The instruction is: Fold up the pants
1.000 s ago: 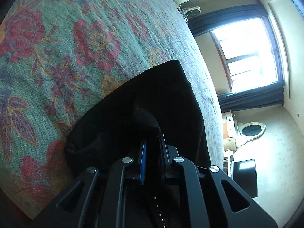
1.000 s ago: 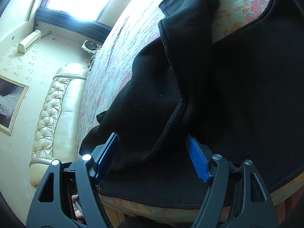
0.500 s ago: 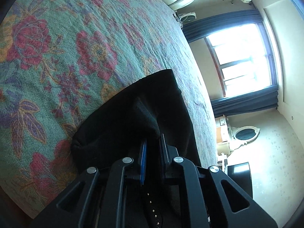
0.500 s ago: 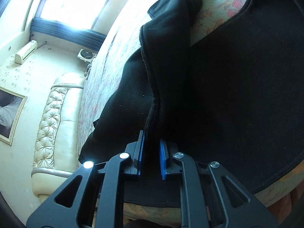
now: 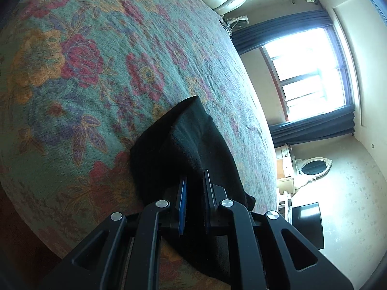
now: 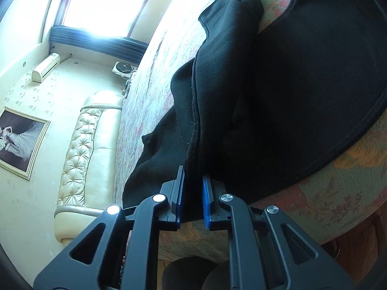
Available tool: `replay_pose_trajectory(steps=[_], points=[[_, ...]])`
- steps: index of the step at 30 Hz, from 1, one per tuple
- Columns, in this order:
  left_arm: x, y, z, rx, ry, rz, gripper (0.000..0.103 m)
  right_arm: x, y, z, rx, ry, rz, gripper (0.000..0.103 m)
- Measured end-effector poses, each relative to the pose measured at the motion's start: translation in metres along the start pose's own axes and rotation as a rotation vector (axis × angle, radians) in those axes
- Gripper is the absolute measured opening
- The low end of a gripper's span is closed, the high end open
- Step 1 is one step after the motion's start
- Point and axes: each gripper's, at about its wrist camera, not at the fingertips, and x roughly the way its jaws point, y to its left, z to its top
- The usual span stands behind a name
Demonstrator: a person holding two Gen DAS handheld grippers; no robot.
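Since a second earlier, the right gripper [image 6: 193, 181] had closed from wide apart onto a raised fold of the black fleece pants [image 6: 302, 79], and the left gripper's view had slid so that more of the floral woven bedspread [image 5: 84, 72] showed beyond the cloth. Both pairs of blue-padded fingers [image 6: 181, 188] stood close together with black fabric pinched between them: the right on a stitched edge that ran straight ahead from its tips, the left gripper [image 5: 194, 188] on a bunched corner of the pants [image 5: 183, 145] just ahead of it. No brand, label or writing could be read on the garment or anywhere in the room. From the right gripper, the gripped fold's long axis stretched away and slightly rightward to a crumpled end far ahead, while a broad flat panel with a hemmed curved border lay to its right on the bedspread [image 6: 338, 193]. From the left gripper, the cloth tapered forward to a blunt squared end. A cream tufted leather headboard [image 6: 79, 145] sat off to the right gripper's left.
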Motion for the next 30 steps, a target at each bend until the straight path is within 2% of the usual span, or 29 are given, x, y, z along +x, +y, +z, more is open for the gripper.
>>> replay_pose_trajectory(steps=[6, 8, 10, 14, 16, 18, 20, 21, 22, 24, 25, 26, 29, 30], points=[[0.014, 0.024, -0.007, -0.024, 0.039, 0.057, 0.012, 0.005, -0.021, -0.007, 0.036, 0.025, -0.042, 0.011], [0.015, 0.026, -0.007, 0.001, 0.049, 0.052, 0.013, 0.004, -0.020, -0.005, 0.023, 0.036, -0.040, 0.011], [0.011, 0.024, -0.008, 0.022, 0.048, 0.046, 0.014, 0.000, -0.012, -0.001, 0.011, 0.034, -0.052, 0.017], [-0.006, 0.005, -0.006, 0.129, 0.003, 0.121, 0.018, -0.024, 0.015, 0.012, -0.086, -0.018, -0.111, 0.018], [-0.014, 0.000, -0.006, 0.163, -0.027, 0.137, 0.018, -0.042, 0.031, 0.026, -0.142, -0.067, -0.139, 0.027], [-0.017, -0.008, -0.008, 0.177, -0.047, 0.138, 0.023, -0.053, 0.050, 0.046, -0.221, -0.114, -0.178, 0.032], [-0.014, -0.019, -0.014, 0.183, -0.043, 0.107, 0.037, -0.052, 0.077, 0.072, -0.314, -0.155, -0.236, 0.045], [-0.011, -0.025, -0.020, 0.190, -0.035, 0.082, 0.043, -0.042, 0.091, 0.089, -0.377, -0.146, -0.269, 0.054], [-0.006, -0.032, -0.025, 0.197, -0.025, 0.053, 0.047, -0.030, 0.099, 0.105, -0.443, -0.141, -0.312, 0.055], [0.006, -0.053, -0.034, 0.220, 0.009, 0.005, 0.066, 0.013, 0.121, 0.137, -0.569, -0.102, -0.447, 0.055], [0.012, -0.061, -0.042, 0.235, 0.031, -0.020, 0.071, 0.033, 0.124, 0.151, -0.598, -0.080, -0.497, 0.055], [0.019, -0.070, -0.050, 0.256, 0.059, -0.045, 0.075, 0.059, 0.130, 0.170, -0.620, -0.037, -0.552, 0.055], [0.041, -0.091, -0.074, 0.350, 0.160, -0.068, 0.075, 0.122, 0.126, 0.197, -0.697, 0.055, -0.749, 0.055], [0.047, -0.095, -0.081, 0.373, 0.187, -0.070, 0.075, 0.135, 0.122, 0.203, -0.717, 0.072, -0.779, 0.055]])
